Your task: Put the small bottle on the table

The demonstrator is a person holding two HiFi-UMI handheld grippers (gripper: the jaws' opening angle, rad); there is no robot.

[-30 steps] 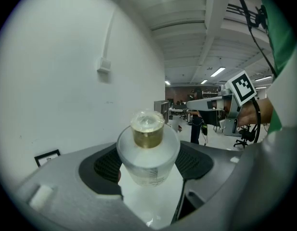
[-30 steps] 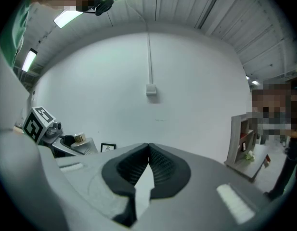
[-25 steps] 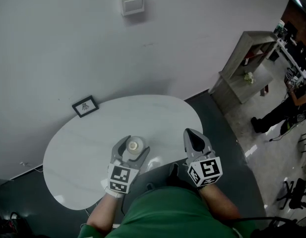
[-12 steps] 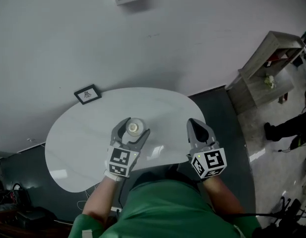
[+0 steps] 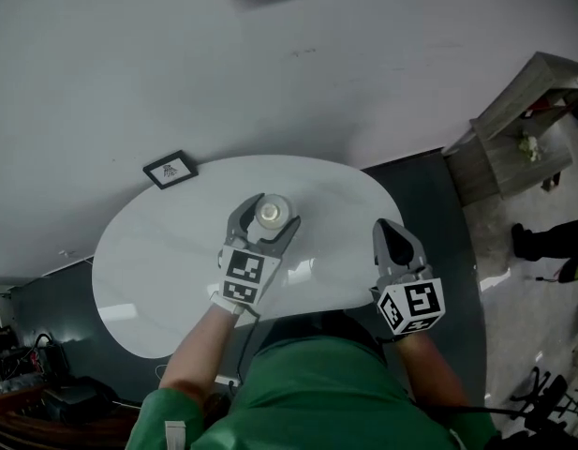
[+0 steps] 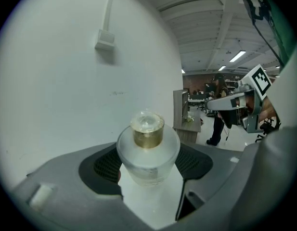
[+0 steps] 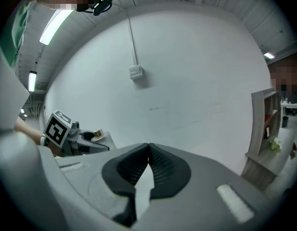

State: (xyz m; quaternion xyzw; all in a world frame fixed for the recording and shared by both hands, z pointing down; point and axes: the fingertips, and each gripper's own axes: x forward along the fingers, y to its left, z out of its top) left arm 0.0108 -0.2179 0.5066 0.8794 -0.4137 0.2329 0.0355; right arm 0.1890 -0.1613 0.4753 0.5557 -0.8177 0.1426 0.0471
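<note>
Clamping the small bottle (image 5: 273, 210) upright by its body, the left tongs (image 5: 269, 217) hold it over the bench's (image 5: 157, 261) middle, probably for setting down; the right tongs (image 5: 392, 231), closed and empty, hang by the near right edge.

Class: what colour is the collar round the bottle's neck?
Gold; the collar shows best in the left gripper view.

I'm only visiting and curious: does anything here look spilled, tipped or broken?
Nothing stands out. The small bottle stands upright, capped, in the jaws of the left gripper over the table; nothing is spilled. The right gripper is shut and empty.
</note>
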